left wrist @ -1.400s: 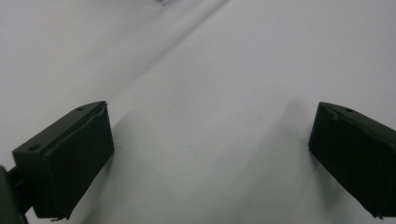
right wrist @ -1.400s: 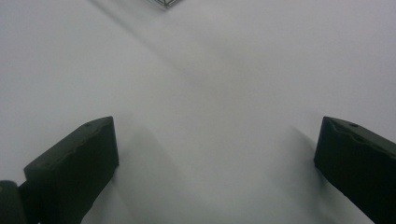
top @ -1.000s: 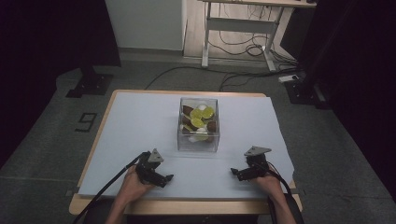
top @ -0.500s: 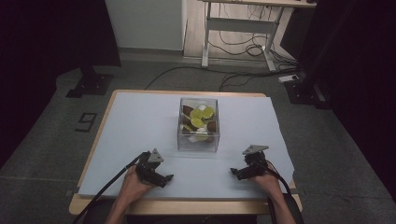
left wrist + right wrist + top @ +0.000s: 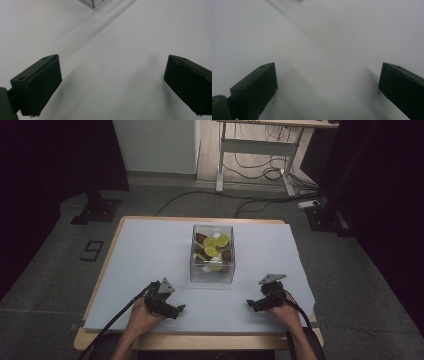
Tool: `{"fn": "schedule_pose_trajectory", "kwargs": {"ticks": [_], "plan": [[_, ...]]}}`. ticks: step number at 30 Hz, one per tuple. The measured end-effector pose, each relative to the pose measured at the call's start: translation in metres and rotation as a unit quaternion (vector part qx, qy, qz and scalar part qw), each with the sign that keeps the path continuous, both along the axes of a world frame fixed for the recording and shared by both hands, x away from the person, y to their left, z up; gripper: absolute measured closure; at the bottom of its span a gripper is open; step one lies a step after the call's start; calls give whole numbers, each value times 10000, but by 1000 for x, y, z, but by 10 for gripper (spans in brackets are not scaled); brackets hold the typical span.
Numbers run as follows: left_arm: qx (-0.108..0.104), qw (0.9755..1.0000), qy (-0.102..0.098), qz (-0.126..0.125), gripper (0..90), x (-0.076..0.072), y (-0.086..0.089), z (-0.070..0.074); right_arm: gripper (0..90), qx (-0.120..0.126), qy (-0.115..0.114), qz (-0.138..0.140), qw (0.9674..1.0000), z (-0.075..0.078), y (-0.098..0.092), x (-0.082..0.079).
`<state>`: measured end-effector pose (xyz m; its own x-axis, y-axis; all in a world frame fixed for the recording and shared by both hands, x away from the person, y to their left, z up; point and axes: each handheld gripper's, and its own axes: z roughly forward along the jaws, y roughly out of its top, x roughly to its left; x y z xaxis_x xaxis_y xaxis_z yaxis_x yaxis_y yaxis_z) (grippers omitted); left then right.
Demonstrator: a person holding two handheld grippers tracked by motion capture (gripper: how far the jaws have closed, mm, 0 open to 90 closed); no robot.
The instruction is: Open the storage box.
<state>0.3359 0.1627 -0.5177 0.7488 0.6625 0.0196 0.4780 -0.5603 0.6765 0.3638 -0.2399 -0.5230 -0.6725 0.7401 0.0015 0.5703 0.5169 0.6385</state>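
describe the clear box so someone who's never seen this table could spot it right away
Start at the table under its pale blue-grey sheet, in the high view. The clear box stands near its middle, beyond the left gripper and right gripper. It is a see-through cube holding yellow-green, brown and white pieces, and nothing else stands on the sheet.

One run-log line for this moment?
left gripper: open, empty | right gripper: open, empty | clear box: mid-table, untouched
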Motion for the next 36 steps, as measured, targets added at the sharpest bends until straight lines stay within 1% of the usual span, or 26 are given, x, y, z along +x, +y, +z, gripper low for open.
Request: {"fn": "schedule_pose_trajectory", "kwargs": {"ticks": [2, 3, 4, 5, 7, 9, 11, 13, 18, 19, 20, 21, 24, 25, 26, 27, 29, 30, 31, 32, 33, 34, 36], "plan": [[-150, 9999, 3, -11, 27, 0, 1, 4, 23, 14, 15, 3, 10000, 1, 0, -1], [-224, 9997, 23, -34, 44, 0, 1, 7, 23, 32, -17, 16, 10000, 4, 1, -2], [-224, 9997, 23, -34, 50, 0, 1, 7, 23, 32, -17, 16, 10000, 4, 1, -2], [-274, 9996, 44, -66, 60, 1, 0, 10, 24, 96, -19, 37, 9999, 7, 2, -3], [-329, 9994, 78, -123, 76, 1, -2, 12, 24, 123, -39, 63, 9999, 9, 4, -3], [-327, 9993, 82, -189, 90, 1, -5, 15, 28, 294, -36, 101, 9995, 11, 4, -4], [-366, 9990, 99, -239, 109, 2, -6, 17, 30, 290, -50, 103, 9995, 14, 6, -5], [-424, 9987, 112, -256, 127, 3, -6, 19, 34, 377, -88, 106, 9992, 18, 8, -7], [-443, 9986, 52, -294, 141, 5, -9, 26, 45, 595, -81, 180, 9980, 24, 13, -7], [-486, 9983, 1, -316, 142, 7, -11, 29, 45, 609, -97, 187, 9979, 25, 14, -7], [-486, 9983, 1, -316, 146, 7, -11, 29, 45, 609, -97, 187, 9979, 25, 14, -7], [-515, 9980, 2, -356, 146, 9, -14, 32, 45, 610, -149, 223, 9978, 27, 16, -7], [-469, 9981, -56, -404, 150, 12, -20, 37, 43, 644, -176, 267, 9974, 30, 20, -7], [-469, 9981, -56, -404, 154, 12, -20, 37, 43, 668, -226, 298, 9971, 31, 21, -7], [-500, 9978, -60, -427, 158, 13, -22, 40, 44, 738, -220, 314, 9965, 32, 21, -7], [-478, 9979, -76, -437, 164, 14, -24, 42, 46, 757, -222, 306, 9964, 33, 22, -7], [-407, 9980, -134, -472, 169, 15, -28, 45, 68, 668, -345, 327, 9966, 35, 24, -7], [-422, 9978, -140, -495, 175, 16, -30, 47, 86, 673, -373, 336, 9965, 37, 25, -7], [-422, 9978, -140, -495, 183, 16, -30, 47, 86, 673, -373, 336, 9965, 37, 25, -7], [-438, 9975, -141, -543, 188, 17, -33, 49, 125, 718, -403, 327, 9961, 39, 28, -7], [-438, 9975, -141, -543, 193, 17, -33, 49, 125, 718, -403, 327, 9961, 39, 28, -7], [-447, 9972, -156, -587, 200, 19, -37, 51, 135, 708, -473, 341, 9958, 42, 30, -7], [-473, 9969, -167, -602, 209, 21, -40, 52, 142, 743, -451, 336, 9957, 44, 32, -6]]}}
